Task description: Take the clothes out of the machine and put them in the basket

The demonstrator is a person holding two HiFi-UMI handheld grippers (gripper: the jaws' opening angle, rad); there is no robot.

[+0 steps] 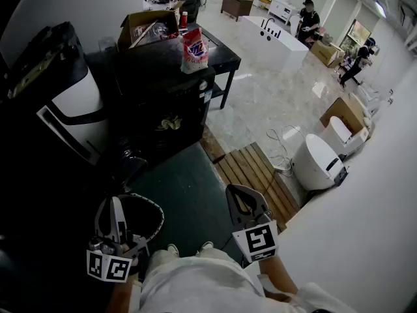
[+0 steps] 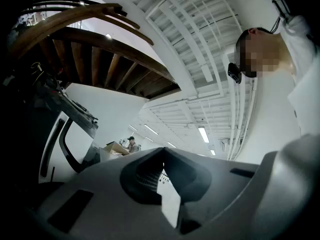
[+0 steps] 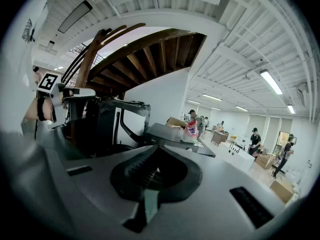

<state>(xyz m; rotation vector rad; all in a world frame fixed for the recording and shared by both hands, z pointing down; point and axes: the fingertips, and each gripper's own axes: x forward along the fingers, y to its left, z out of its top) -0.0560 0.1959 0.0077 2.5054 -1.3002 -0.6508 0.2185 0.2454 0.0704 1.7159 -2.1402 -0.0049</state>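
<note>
The washing machine stands at the left, dark, with its white-framed lid raised; its inside is black and I see no clothes. The basket, dark with a pale rim, sits on the floor mat just right of my left gripper. That gripper is shut and holds nothing. My right gripper hovers over the mat, also shut and empty. In the left gripper view the closed jaws point up past the machine lid. The right gripper view shows closed jaws facing the machine.
A black cabinet beside the machine carries a detergent bag and a cardboard box. A wooden slatted pallet lies right of the mat, with a white toilet beyond. People stand far off in the hall.
</note>
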